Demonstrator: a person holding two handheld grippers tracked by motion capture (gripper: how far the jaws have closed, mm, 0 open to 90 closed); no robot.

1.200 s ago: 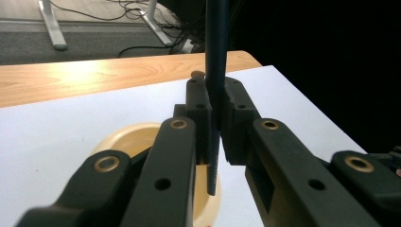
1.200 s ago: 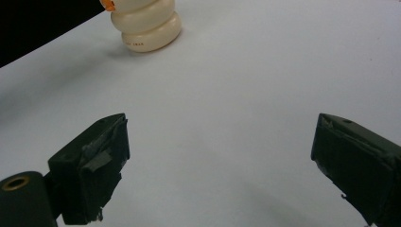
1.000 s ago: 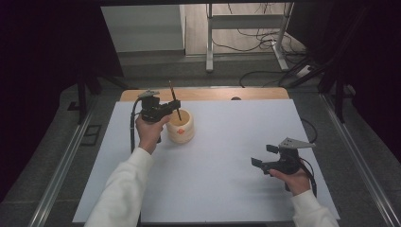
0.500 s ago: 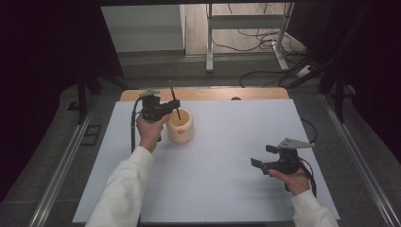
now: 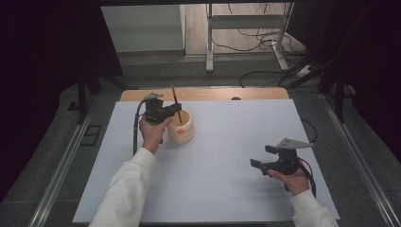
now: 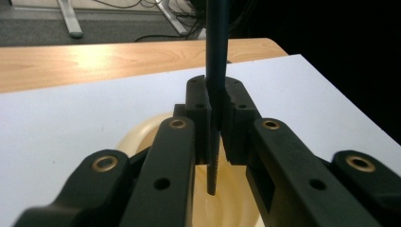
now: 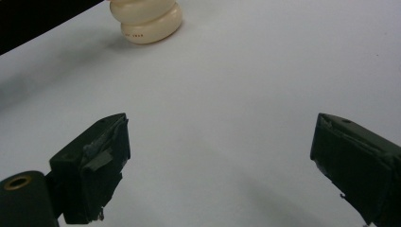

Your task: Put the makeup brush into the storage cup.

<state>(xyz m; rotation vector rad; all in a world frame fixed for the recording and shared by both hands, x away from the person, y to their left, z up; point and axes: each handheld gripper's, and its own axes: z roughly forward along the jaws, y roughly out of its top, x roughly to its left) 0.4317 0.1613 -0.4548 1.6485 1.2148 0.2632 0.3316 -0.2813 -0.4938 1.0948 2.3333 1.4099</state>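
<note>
Above a cream pot [image 5: 180, 126] at the far left of the white table [image 5: 227, 184], a thin dark stick [image 5: 175, 98] is pinched upright between the closed jaws of the left gripper [image 5: 174, 109], its lower end hanging over the pot's mouth, apparently so that it can be lowered straight in. Well apart, near the right front edge, the right gripper [image 5: 262, 158] is held idle with jaws spread wide and nothing between them, aimed across the bare surface toward the pot

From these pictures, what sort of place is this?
Probably a lab or recording workspace, not a home: a white sheet-covered wooden table with one cream ribbed ceramic cup, loose black cables on the floor, and dark curtains around.
</note>
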